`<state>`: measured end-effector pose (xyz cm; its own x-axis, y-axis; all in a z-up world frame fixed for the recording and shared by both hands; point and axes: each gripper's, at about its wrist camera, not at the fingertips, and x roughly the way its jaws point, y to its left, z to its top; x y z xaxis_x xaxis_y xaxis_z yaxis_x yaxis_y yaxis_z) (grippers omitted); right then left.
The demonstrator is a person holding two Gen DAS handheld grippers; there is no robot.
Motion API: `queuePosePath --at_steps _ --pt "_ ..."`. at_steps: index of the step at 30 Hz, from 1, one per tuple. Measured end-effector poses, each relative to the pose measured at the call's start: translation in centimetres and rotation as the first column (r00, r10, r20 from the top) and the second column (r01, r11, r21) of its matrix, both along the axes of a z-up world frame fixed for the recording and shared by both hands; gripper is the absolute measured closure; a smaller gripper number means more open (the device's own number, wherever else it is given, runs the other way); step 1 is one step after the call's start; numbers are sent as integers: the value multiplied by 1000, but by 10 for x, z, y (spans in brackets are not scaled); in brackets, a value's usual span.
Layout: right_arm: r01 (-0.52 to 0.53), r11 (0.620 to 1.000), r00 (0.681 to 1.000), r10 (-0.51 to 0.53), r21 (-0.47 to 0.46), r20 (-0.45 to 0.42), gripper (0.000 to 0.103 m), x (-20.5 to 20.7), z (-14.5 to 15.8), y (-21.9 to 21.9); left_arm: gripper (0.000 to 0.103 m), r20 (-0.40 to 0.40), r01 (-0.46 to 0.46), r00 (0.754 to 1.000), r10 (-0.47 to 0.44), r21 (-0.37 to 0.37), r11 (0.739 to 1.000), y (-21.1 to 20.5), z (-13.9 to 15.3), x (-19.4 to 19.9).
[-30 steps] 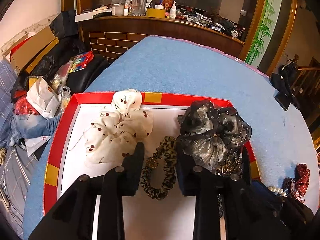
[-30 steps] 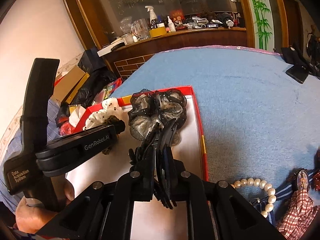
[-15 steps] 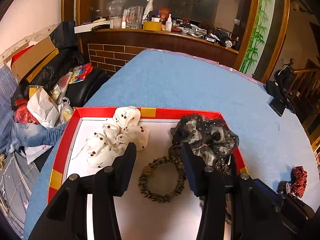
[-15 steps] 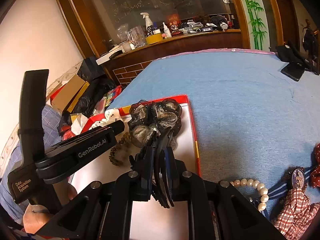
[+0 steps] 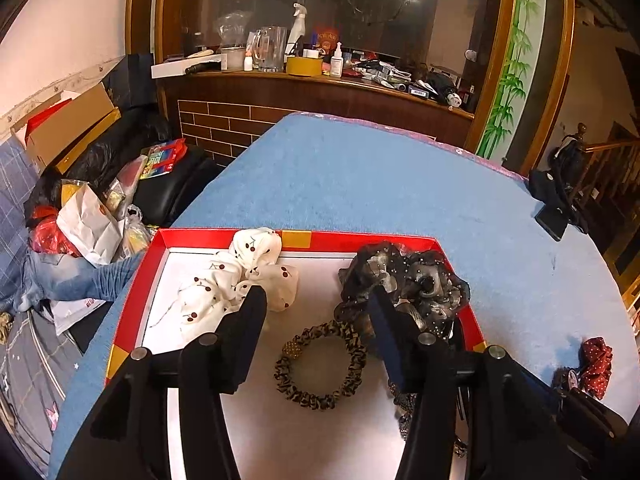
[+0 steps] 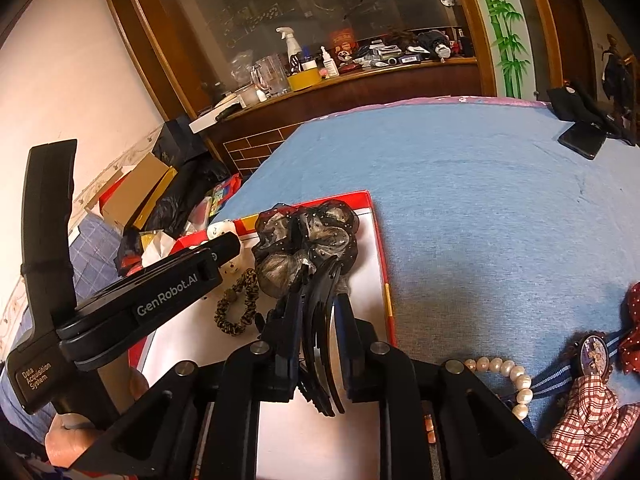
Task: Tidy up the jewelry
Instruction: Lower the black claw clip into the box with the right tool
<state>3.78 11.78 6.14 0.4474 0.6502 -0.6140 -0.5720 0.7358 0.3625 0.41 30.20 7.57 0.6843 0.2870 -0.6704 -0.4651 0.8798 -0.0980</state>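
Observation:
A red-rimmed tray (image 5: 192, 236) with a white floor sits on the blue table. A leopard-print scrunchie (image 5: 320, 364) lies flat and round on that floor. My left gripper (image 5: 318, 300) hangs just above it, jaws opening, pads clear of it. A white cherry-print scrunchie (image 5: 240, 280) lies at the tray's back left and a black-grey gauze scrunchie (image 5: 404, 280) at the back right. My right gripper (image 6: 316, 316) hovers over the tray's right side. Its jaws are easing open but still pinch a black claw hair clip (image 6: 320, 328). The leopard-print scrunchie (image 6: 236, 308) also shows there.
On the blue table (image 5: 360, 184) right of the tray lie a pearl necklace (image 6: 508, 376), a watch (image 6: 596, 356), a plaid cloth (image 6: 588, 412) and a red dotted scrunchie (image 5: 596, 364). A phone (image 6: 580, 140) sits at the far right edge. Bags and boxes crowd the floor at left.
The left jaws spread apart and let go of the leopard-print scrunchie, which went from squeezed narrow to round on the tray floor. The right jaws widened slightly around the clip.

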Motion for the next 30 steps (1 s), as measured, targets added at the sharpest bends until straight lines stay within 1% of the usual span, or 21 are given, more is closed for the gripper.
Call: queuePosePath --at_steps 5,17,22,25,28,30 --pt "4 1000 1000 -4 1 -2 84 1 0 -1 48 15 -2 1000 2 7 1000 -1 3 -2" --pt "2 1000 1000 -2 1 -4 83 1 0 -1 48 34 0 999 0 20 1000 -4 8 -4" --pt "10 1000 1000 -10 9 -9 83 2 1 -4 48 61 14 998 -16 28 999 -9 13 -7" --pt "31 999 999 -30 30 -15 83 6 8 -13 48 87 31 996 -34 37 999 -15 18 -9" --pt "53 996 998 -50 71 -45 83 8 17 -29 47 116 49 992 -56 61 997 -22 25 -11" --pt "71 992 996 -66 100 -59 80 7 23 -44 47 138 72 987 -81 68 995 -27 29 -13"
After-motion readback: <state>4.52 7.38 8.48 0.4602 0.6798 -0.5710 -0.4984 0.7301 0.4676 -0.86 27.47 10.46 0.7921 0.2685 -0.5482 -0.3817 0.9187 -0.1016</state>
